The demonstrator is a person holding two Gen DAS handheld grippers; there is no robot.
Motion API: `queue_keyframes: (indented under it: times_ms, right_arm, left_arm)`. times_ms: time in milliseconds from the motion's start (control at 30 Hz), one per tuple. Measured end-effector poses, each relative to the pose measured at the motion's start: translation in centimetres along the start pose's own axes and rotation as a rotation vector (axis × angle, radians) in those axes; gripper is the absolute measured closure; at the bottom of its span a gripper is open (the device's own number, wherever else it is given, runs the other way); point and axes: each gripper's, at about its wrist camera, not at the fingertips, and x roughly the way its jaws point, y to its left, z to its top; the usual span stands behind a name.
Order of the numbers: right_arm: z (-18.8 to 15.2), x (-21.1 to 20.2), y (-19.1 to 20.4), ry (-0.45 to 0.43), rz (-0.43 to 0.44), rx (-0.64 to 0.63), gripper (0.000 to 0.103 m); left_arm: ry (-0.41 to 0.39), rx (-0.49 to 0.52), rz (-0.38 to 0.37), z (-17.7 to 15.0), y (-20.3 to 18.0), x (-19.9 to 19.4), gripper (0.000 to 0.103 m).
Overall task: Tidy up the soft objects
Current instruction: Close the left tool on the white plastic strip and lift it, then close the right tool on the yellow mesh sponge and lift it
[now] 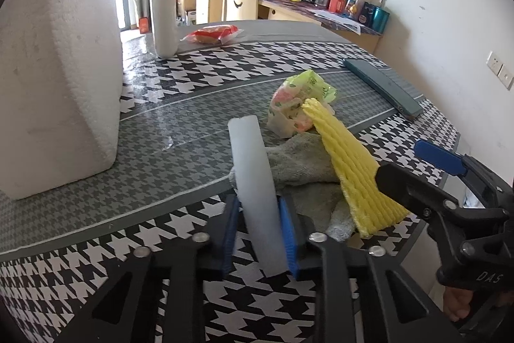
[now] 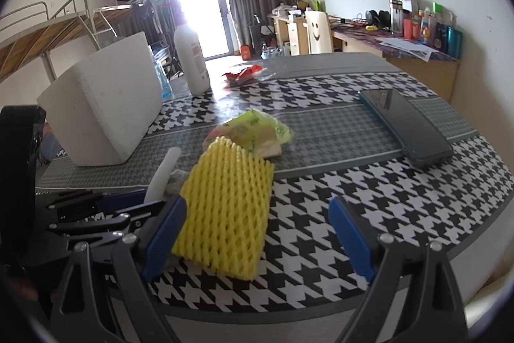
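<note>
My left gripper (image 1: 260, 233) is pinching the white foam strip (image 1: 253, 182) above the grey cloth (image 1: 302, 166), right gripper (image 2: 257, 243) spread wide w/ the yellow foam net (image 2: 225, 211) between its fingers, so closing off-centre could just shove the net off the table (image 2: 369, 182) edge.

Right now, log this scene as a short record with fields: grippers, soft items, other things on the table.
left gripper: shut on white foam strip
right gripper: open, yellow foam net lying beside its left finger
soft pile: grey cloth, plastic bag
container: white foam box
other: pump bottle, red snack packet, dark flat case
</note>
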Motion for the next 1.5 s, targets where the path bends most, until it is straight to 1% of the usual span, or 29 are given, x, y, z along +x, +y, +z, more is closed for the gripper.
queue_keyframes:
  times_ms: [67, 167, 467, 600, 667, 733, 767, 833, 867, 933, 967, 1033, 1067, 1133, 1233, 1500]
  right_arm:
    - [0.0, 0.1, 0.1, 0.004, -0.001, -0.002, 0.011]
    - [-0.1, 0.2, 0.2, 0.01, 0.001, 0.004, 0.011]
    - [-0.3, 1.2, 1.0, 0.053, 0.022, 0.005, 0.011]
    - [-0.3, 1.1, 0.9, 0.05, 0.023, 0.008, 0.011]
    - [-0.4, 1.2, 0.7, 0.057, 0.014, 0.014, 0.016]
    - [-0.4, 1.4, 0.5, 0.074, 0.021, 0.025, 0.025]
    - [-0.5, 1.5, 0.4, 0.082, 0.029, 0.034, 0.028]
    - [-0.5, 1.6, 0.2, 0.098, 0.048, 0.043, 0.039]
    - [-0.6, 1.6, 0.2, 0.102, 0.055, 0.046, 0.041]
    - [-0.6, 1.7, 0.3, 0.107, 0.059, 0.046, 0.049]
    - [-0.7, 1.7, 0.2, 0.113, 0.065, 0.047, 0.052]
    - [-0.7, 1.7, 0.2, 0.119, 0.076, 0.058, 0.062]
    - [-0.8, 1.7, 0.1, 0.121, 0.08, 0.063, 0.064]
    - [-0.7, 1.4, -0.1, 0.113, 0.081, 0.067, 0.074]
    - [-0.4, 0.6, -0.1, 0.088, 0.078, 0.065, 0.078]
    - [0.4, -1.5, -0.1, 0.02, 0.073, 0.063, 0.079]
  left_arm:
    - [-0.001, -0.005, 0.0, 0.0, 0.0, 0.0, 0.084]
    - [-0.008, -0.006, -0.009, 0.0, 0.0, -0.3, 0.086]
    - [-0.035, -0.012, -0.023, -0.3, 0.3, -1.4, 0.086]
    - [-0.045, -0.016, -0.03, -0.3, 0.5, -1.7, 0.086]
    - [-0.051, -0.018, -0.031, -0.4, 0.5, -1.9, 0.086]
    - [-0.056, -0.019, -0.031, -0.4, 0.6, -2.1, 0.086]
    - [-0.059, -0.018, -0.03, -0.4, 0.6, -2.2, 0.086]
    - [-0.059, -0.017, -0.029, -0.5, 0.6, -2.3, 0.086]
    - [-0.06, -0.016, -0.029, -0.5, 0.6, -2.4, 0.086]
    - [-0.062, -0.016, -0.03, -0.5, 0.7, -2.4, 0.086]
    - [-0.064, -0.016, -0.029, -0.5, 0.7, -2.4, 0.086]
    - [-0.067, -0.013, -0.028, -0.5, 0.6, -2.5, 0.086]
    - [-0.069, -0.012, -0.027, -0.6, 0.6, -2.6, 0.086]
    - [-0.073, -0.008, -0.028, -0.6, 0.5, -2.8, 0.086]
    - [-0.084, -0.002, -0.026, -0.6, 0.4, -3.2, 0.086]
    - [-0.121, 0.006, -0.012, -0.7, 0.4, -4.5, 0.086]
